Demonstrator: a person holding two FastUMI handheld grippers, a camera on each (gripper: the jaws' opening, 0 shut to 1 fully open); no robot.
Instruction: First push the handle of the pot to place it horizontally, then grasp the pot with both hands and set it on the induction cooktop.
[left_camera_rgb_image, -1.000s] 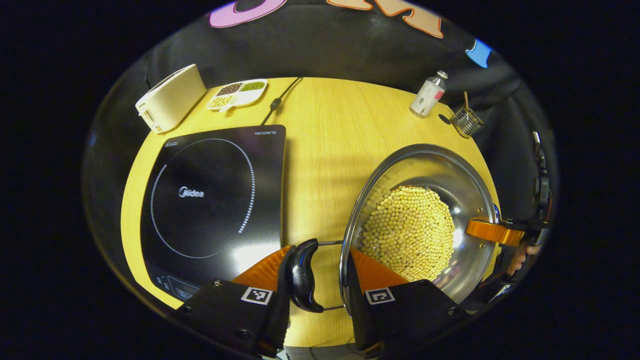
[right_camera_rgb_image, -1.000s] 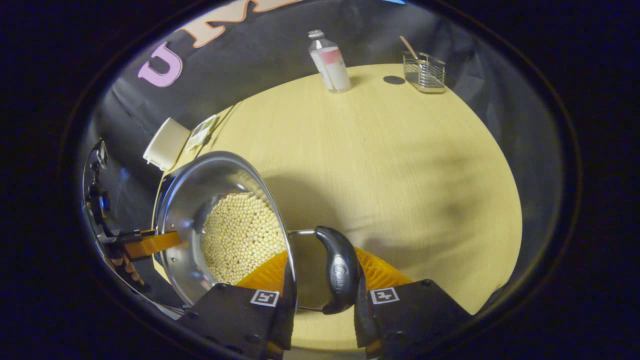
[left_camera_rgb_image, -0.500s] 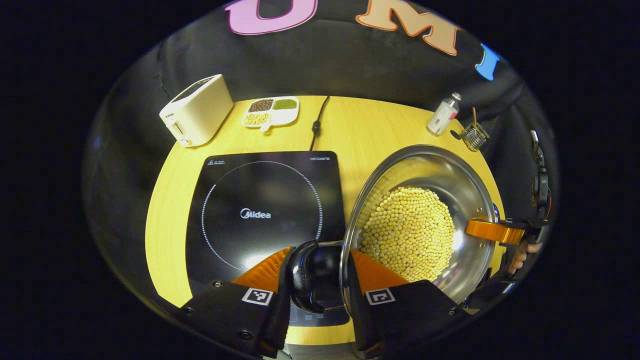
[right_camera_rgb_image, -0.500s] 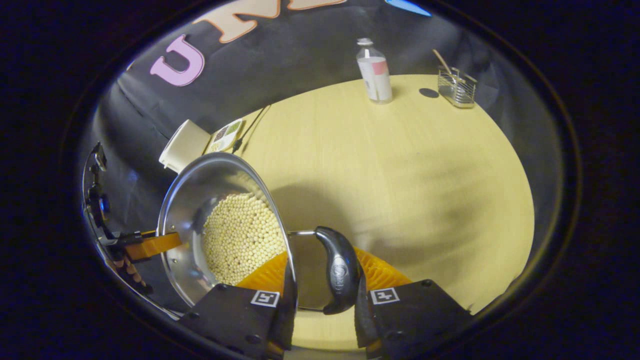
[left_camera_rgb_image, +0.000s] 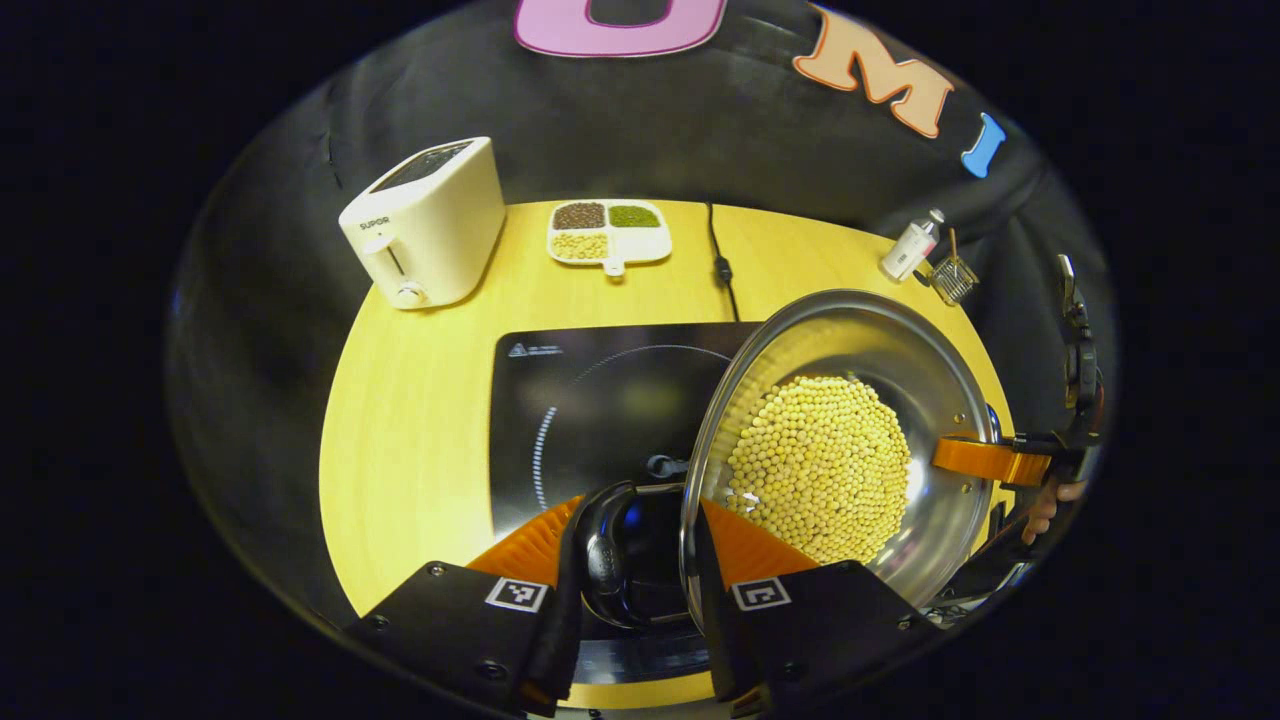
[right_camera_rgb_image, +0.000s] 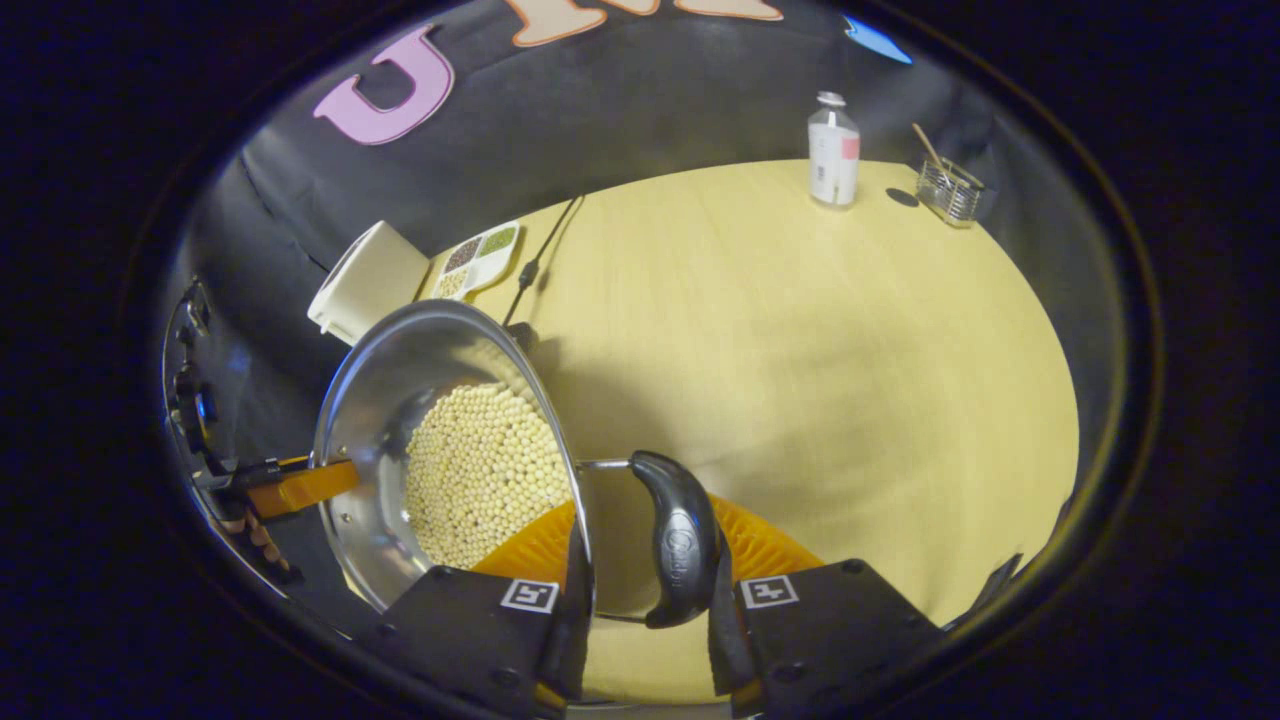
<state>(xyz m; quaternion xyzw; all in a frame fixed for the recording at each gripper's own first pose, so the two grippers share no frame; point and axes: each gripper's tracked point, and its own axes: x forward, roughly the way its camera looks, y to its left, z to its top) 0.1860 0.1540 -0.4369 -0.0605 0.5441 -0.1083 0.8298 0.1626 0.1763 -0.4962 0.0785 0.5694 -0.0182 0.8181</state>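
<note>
A steel pot (left_camera_rgb_image: 905, 335) holding pale round beans (left_camera_rgb_image: 820, 465) is gripped at both side handles. My left gripper (left_camera_rgb_image: 637, 522) is shut on one black handle (left_camera_rgb_image: 603, 552); the pot's rim lies just right of it. In the right gripper view, my right gripper (right_camera_rgb_image: 642, 545) is shut on the other black handle (right_camera_rgb_image: 680, 545), with the pot (right_camera_rgb_image: 395, 370) on its left. The black induction cooktop (left_camera_rgb_image: 600, 400) lies under and left of the pot, which covers its right part. Each gripper also shows across the pot: the right gripper (left_camera_rgb_image: 985, 460), the left gripper (right_camera_rgb_image: 300, 485).
On the round wooden table (left_camera_rgb_image: 420, 420) a white toaster (left_camera_rgb_image: 430, 235), a divided dish of beans (left_camera_rgb_image: 608, 232) and the cooktop's cable (left_camera_rgb_image: 720, 262) lie at the back. A bottle (right_camera_rgb_image: 832, 150) and a wire basket (right_camera_rgb_image: 948, 190) stand far right.
Both grippers have carried the pot sideways from the bare table to over the cooktop. Their hold on the handles is unchanged.
</note>
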